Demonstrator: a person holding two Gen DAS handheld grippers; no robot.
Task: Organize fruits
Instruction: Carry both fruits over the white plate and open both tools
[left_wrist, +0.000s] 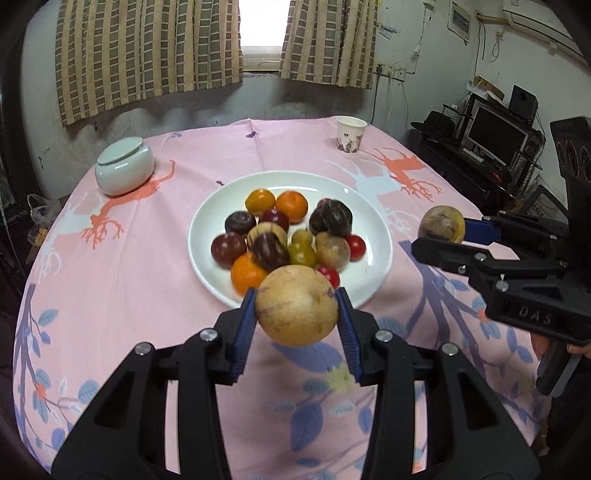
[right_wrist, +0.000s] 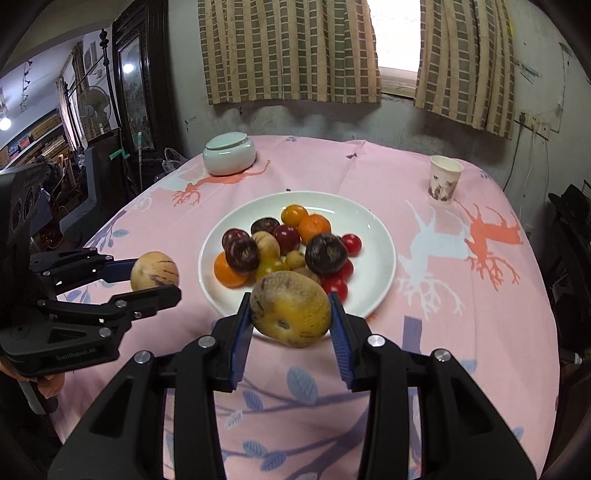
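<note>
A white plate (left_wrist: 376, 236) (right_wrist: 373, 254) in the middle of the pink tablecloth holds several fruits: oranges (left_wrist: 291, 206), dark purple fruits (left_wrist: 330, 218), red tomatoes (left_wrist: 356, 247) and tan fruits. My left gripper (left_wrist: 297, 306) is shut on a round tan fruit (left_wrist: 297, 304), held above the plate's near rim; it also shows at the left of the right wrist view (right_wrist: 155, 275). My right gripper (right_wrist: 291, 310) is shut on a yellow-brown fruit (right_wrist: 291, 308) above the plate's near rim; it shows at the right of the left wrist view (left_wrist: 443, 232), fruit (left_wrist: 441, 223) in its jaws.
A pale green lidded jar (left_wrist: 123, 168) (right_wrist: 229, 153) stands at the table's far left. A paper cup (left_wrist: 349, 133) (right_wrist: 443, 177) stands at the far right. A wall with curtains lies behind; furniture with a monitor (left_wrist: 495, 134) stands right of the table.
</note>
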